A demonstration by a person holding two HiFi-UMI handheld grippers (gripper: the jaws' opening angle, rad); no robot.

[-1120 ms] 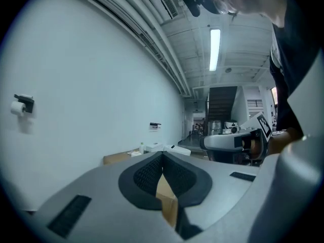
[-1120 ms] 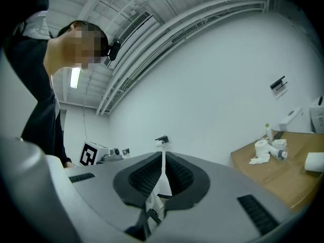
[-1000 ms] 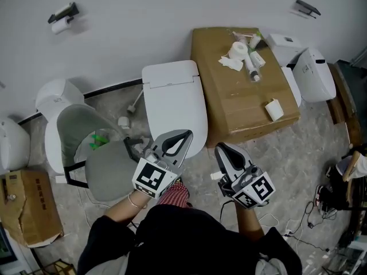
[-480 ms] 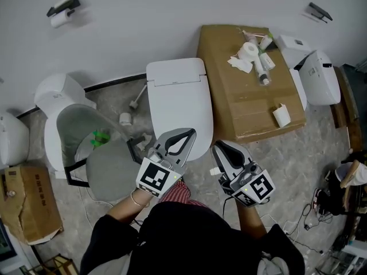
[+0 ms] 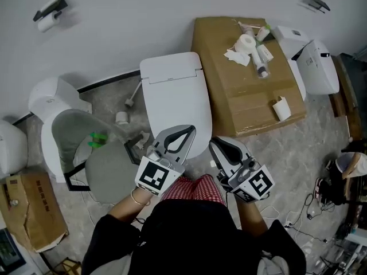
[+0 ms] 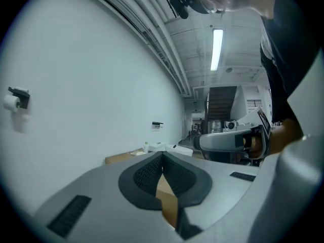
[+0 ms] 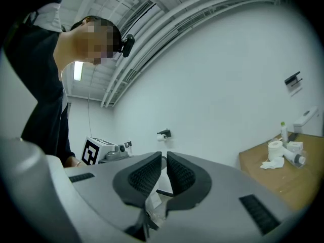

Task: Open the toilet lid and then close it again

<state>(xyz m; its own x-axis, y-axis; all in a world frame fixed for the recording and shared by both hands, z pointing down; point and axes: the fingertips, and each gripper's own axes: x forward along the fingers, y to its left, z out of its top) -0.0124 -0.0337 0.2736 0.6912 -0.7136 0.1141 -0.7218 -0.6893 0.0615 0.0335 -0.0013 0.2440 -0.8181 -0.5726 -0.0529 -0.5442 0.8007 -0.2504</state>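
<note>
The white toilet (image 5: 175,99) stands against the wall in the head view with its lid down flat. My left gripper (image 5: 189,130) is shut with nothing in it, its tips over the lid's front edge. My right gripper (image 5: 214,144) is shut and empty too, just off the toilet's front right corner, above the floor. In the left gripper view the left gripper (image 6: 163,157) shows its pads meeting, aimed at the wall. In the right gripper view the right gripper (image 7: 164,160) has its pads almost touching. The toilet is hidden in both gripper views.
A cardboard box (image 5: 229,90) with tissue rolls and bottles stands right of the toilet. A grey chair (image 5: 100,168) and another toilet (image 5: 49,99) are at the left. A white toilet (image 5: 315,65) lies at the far right. A paper holder (image 5: 49,11) hangs on the wall.
The head view has shifted a little, so the toilet and box sit slightly higher and to the left. Both grippers stay shut near the toilet's front edge.
</note>
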